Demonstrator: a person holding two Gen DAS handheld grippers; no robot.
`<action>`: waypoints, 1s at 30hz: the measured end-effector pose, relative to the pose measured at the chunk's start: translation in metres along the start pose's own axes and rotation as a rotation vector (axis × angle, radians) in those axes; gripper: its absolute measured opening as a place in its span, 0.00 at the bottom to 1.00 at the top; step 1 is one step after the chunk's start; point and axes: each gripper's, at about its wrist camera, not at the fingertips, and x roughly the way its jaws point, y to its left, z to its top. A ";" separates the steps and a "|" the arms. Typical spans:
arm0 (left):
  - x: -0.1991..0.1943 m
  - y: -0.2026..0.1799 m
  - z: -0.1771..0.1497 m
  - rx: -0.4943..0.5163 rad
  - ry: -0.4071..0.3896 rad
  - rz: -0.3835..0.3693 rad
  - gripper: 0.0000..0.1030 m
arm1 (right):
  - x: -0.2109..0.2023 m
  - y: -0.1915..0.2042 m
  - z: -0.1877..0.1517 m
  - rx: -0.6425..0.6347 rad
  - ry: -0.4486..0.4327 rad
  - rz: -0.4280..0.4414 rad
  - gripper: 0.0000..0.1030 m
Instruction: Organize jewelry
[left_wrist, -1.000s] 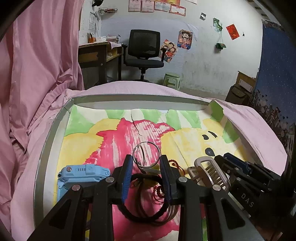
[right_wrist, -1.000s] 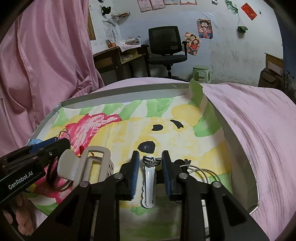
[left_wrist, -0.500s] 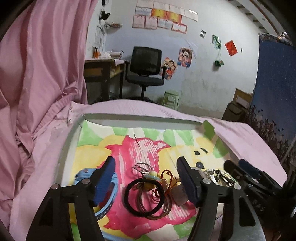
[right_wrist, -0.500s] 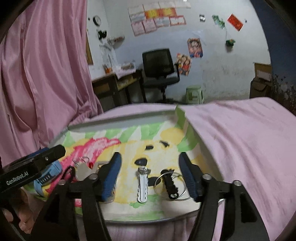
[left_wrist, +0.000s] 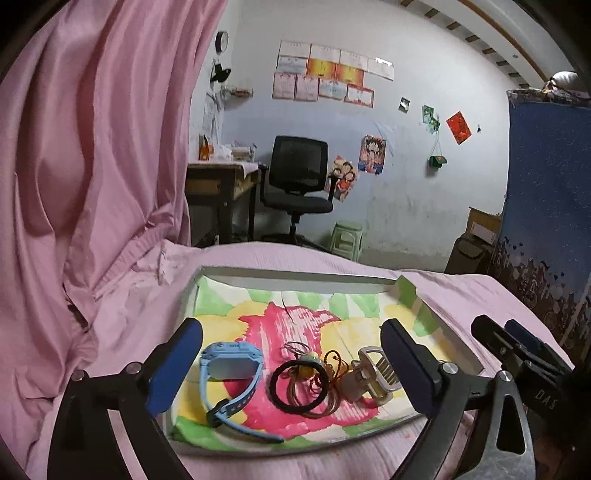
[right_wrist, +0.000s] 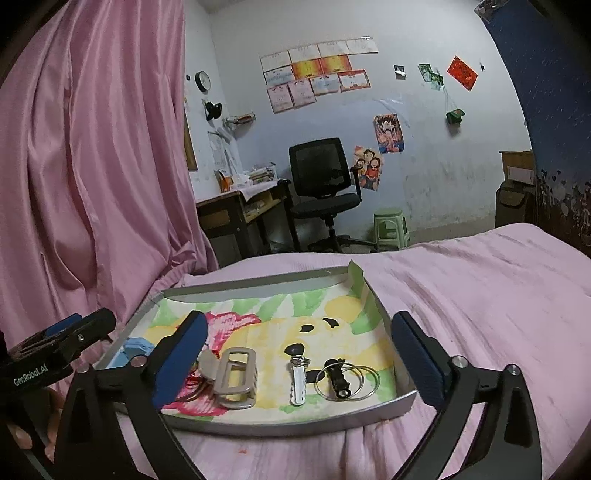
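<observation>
Jewelry lies in a shallow tray (right_wrist: 258, 428) on the bed; both the left gripper (left_wrist: 291, 369) and right gripper (right_wrist: 299, 360) hover above it, fingers spread wide, holding nothing.

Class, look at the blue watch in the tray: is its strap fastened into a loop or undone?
Undone. The blue watch lies in the tray with one strap end trailing free toward the near edge, joined to nothing.

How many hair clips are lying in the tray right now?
2. A large beige claw clip lies near the tray's middle, beside the tangle of bands; a slim white clip lies to its right, next to the thin wire rings. More could hide behind the gripper fingers.
</observation>
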 end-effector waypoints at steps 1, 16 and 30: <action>-0.006 0.000 -0.001 0.005 -0.010 0.002 0.96 | -0.005 0.000 -0.001 -0.002 -0.004 0.004 0.96; -0.084 0.007 -0.008 -0.012 -0.086 0.007 1.00 | -0.087 0.018 -0.005 -0.046 -0.089 0.033 0.99; -0.152 0.014 -0.041 0.005 -0.121 0.021 1.00 | -0.157 0.015 -0.037 -0.064 -0.102 0.013 0.99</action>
